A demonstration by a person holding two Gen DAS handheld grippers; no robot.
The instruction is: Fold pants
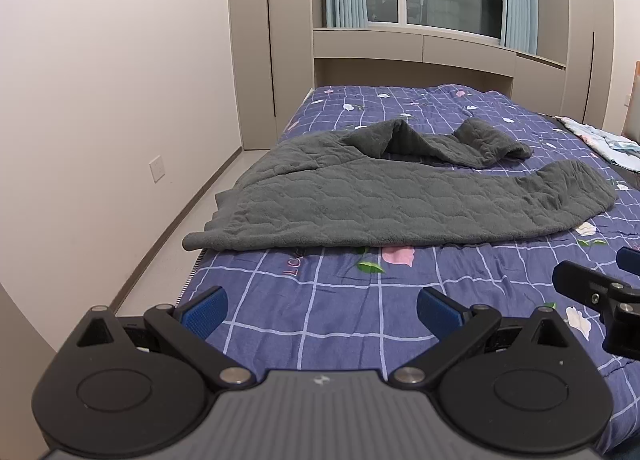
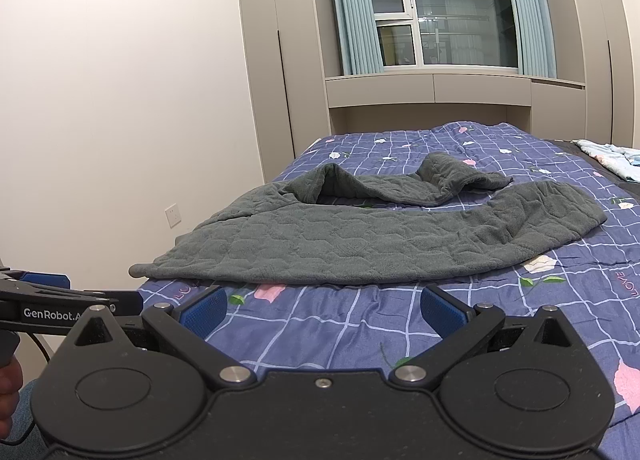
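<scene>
We've got one pair of grey quilted fleece pants (image 1: 400, 200) sprawled across the bed (image 1: 320, 324), waistband hanging off the left edge, far leg bunched up. Two claws, left claw (image 1: 322, 306) and right claw (image 2: 323, 306), both spread wide and empty, short of the pants.

The left gripper (image 1: 322, 310) and right gripper (image 2: 324, 310) both tilt downward, jaws spread wide with nothing between the blue pads (image 2: 204, 310). They sit side by side, near each other. A hand (image 2: 7, 392) grips the left one's handle.
</scene>
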